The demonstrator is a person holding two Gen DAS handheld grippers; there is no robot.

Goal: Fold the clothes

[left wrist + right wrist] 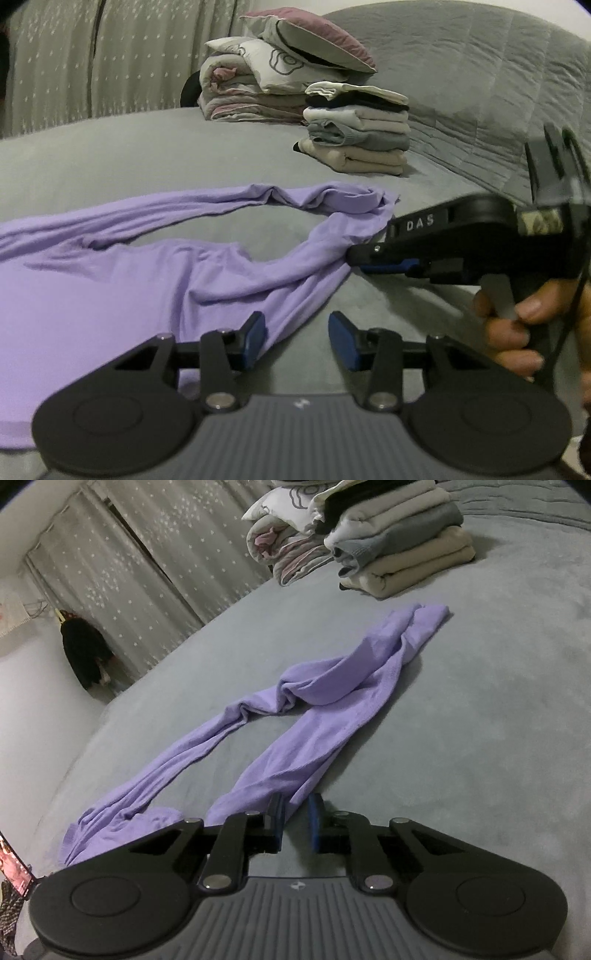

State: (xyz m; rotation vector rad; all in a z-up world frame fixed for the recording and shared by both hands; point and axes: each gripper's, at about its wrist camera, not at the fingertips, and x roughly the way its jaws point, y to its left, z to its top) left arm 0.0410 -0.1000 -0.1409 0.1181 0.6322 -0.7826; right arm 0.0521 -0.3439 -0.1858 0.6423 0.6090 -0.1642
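You hold a two-finger gripper in each hand over a bed (155,155) covered in grey fabric. The thing to fold is a lilac garment (110,280), which lies spread out in the near part of the bed. Its wide body is on the side of your left hand, and two long narrow strips run off from it side by side toward the far edge of the bed, where a stack of folded clothes (360,129) and a bundle of bedding (258,81) stand well apart from it. Your right gripper (296,821) is at the near end of one strip: its jaws are close together with a thin edge of lilac cloth between them, though you cannot tell for certain whether the pads (316,823) already press on it. From those jaws the strip's long axis runs straight ahead and away toward the stack. In the left wrist view the same right gripper comes in from the side with a hand (517,325) on its trigger, its tips at the cloth. Your left gripper (297,339) has its jaws spread with nothing held; the hem of the body lies just at the left pad (255,339), grey bedspread showing in the gap. The right hand is nearer to a grip, so the left needs to reach sideways into the body.
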